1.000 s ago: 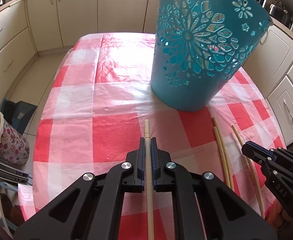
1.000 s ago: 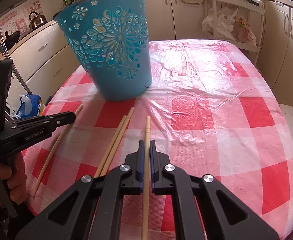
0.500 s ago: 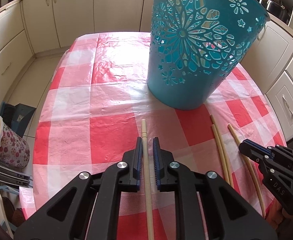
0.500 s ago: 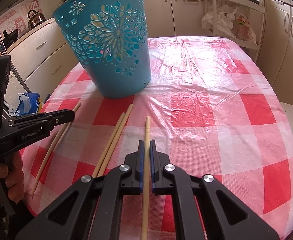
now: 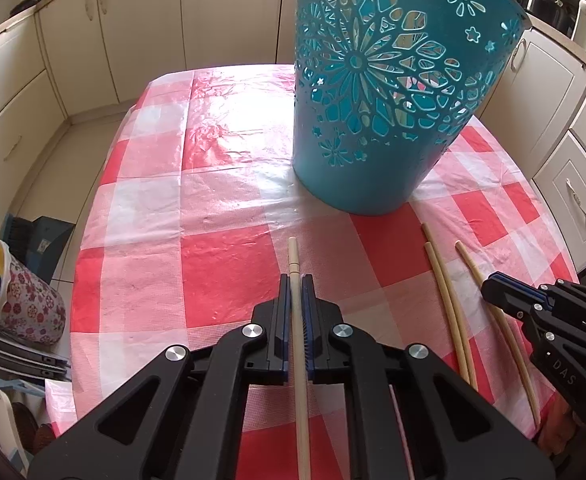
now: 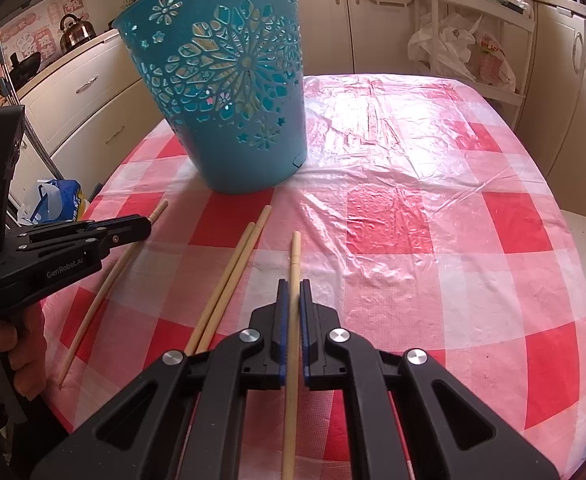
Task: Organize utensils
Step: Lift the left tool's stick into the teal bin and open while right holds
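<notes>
Black left tongs are shut on 1 pale wooden chopstick, which runs straight between the blue pads and pokes out towards the far side. Half a second ago these tongs stood slightly apart around the same stick; now they have closed on it again, so the grip looks reset rather than dropped. Black right tongs are clamped on a second chopstick in the same way, with no change. Both held sticks seem to lie low along the tabletop; whether either is lifted clear cannot be told. With both grips firm, the task appears ready for carrying the sticks to the basket.

Between the 2 tongs lies a loose pair of chopsticks, side by side and touching, not gripped. That makes 4 chopsticks in all: 2 held, 2 free. Beyond their far tips stands 1 tall teal plastic basket with cut-out flower patterns, upright on the red-and-white checked cloth. No chopstick can be seen inside it. Cream kitchen cupboards ring the tabletop.
</notes>
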`<state>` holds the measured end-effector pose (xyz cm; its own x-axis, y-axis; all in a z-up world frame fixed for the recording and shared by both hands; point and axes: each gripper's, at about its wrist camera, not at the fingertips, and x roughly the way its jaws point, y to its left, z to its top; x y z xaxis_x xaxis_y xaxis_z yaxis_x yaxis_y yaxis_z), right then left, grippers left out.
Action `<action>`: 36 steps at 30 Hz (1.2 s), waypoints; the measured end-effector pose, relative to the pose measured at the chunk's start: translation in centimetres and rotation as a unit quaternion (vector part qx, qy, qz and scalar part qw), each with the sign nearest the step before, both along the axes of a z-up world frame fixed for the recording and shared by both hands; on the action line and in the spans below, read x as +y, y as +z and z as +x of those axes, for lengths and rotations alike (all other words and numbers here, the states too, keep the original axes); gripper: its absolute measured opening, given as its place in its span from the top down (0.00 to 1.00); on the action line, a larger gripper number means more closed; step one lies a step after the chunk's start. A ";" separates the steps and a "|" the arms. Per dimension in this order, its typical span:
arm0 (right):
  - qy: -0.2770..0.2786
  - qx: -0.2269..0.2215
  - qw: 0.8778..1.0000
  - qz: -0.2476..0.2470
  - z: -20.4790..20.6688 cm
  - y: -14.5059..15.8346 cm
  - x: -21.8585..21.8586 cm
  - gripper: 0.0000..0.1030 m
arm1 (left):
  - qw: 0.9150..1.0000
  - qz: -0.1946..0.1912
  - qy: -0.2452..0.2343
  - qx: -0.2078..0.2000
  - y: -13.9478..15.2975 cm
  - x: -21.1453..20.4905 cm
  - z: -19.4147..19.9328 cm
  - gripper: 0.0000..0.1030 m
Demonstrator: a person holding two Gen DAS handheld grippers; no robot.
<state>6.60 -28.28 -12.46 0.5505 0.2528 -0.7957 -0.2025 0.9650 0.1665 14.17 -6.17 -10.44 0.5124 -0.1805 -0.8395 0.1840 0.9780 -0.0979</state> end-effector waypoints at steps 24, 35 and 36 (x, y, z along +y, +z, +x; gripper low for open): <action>0.000 -0.003 1.000 0.003 -0.1 0.0 0.0 0.94 | 1.000 -0.017 -0.007 -0.008 0.4 0.9 -0.4 0.95; 0.003 -0.004 1.000 -0.009 -0.2 0.0 0.3 0.94 | 0.991 -0.110 -0.052 -0.060 5.7 1.6 -3.5 0.95; 0.003 -0.004 1.000 -0.009 -0.2 0.0 0.3 0.94 | 0.989 -0.121 -0.057 -0.067 6.6 1.5 -3.8 0.95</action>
<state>6.43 -27.98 -12.47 0.5552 0.2422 -0.7957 -0.2092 0.9666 0.1483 10.39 -4.68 -3.87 0.5802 -0.4314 -0.6908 0.3188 0.9008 -0.2948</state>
